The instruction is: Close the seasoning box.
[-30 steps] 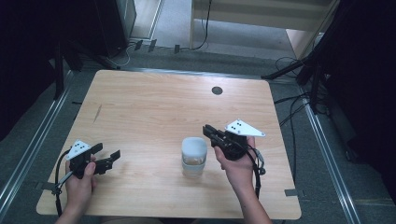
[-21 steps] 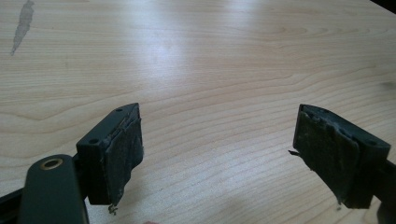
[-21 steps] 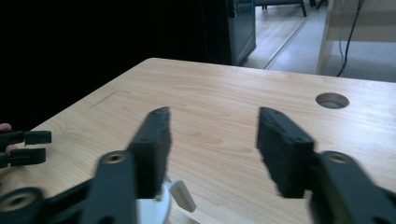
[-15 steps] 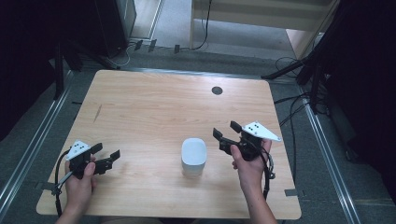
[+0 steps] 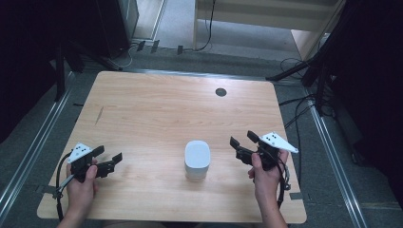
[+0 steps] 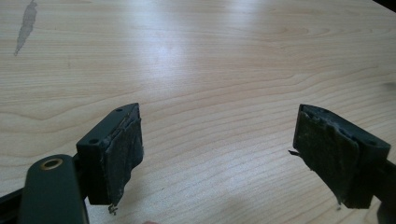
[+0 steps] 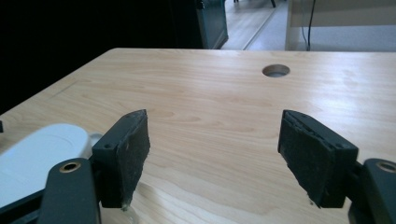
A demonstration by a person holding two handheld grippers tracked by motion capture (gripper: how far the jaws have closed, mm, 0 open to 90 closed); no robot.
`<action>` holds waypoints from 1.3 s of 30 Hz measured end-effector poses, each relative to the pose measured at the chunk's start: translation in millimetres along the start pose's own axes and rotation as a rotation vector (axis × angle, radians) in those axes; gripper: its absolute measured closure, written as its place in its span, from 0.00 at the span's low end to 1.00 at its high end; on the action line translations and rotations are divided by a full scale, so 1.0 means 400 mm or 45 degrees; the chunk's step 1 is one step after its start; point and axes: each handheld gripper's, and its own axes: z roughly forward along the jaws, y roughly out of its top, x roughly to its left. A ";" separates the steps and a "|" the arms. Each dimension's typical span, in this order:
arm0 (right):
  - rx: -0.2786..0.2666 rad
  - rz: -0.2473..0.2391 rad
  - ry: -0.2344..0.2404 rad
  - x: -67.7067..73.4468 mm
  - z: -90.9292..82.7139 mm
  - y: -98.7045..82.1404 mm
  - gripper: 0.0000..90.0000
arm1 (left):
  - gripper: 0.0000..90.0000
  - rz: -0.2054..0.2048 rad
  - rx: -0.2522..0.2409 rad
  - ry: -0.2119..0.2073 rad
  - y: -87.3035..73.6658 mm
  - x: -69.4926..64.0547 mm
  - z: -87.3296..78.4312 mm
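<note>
On the wooden table (image 5: 157,102), a white cup (image 5: 197,159) stands upside down, contents hidden.

A white container (image 5: 197,159) with rounded corners stands on the wooden table (image 5: 161,109), its flat base facing up. It sits near the table's front edge, well forward of the round cable hole (image 5: 220,92) and slightly to its left.
</note>
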 end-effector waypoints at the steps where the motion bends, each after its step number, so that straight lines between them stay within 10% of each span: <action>1: 0.004 0.005 -0.011 -0.008 -0.005 -0.006 0.29 | 0.17 0.000 0.000 0.000 0.000 0.000 0.000; 39: 0.157 0.116 -0.241 -0.218 -0.202 -0.212 0.28 | 0.17 0.012 0.001 0.014 0.000 -0.003 0.000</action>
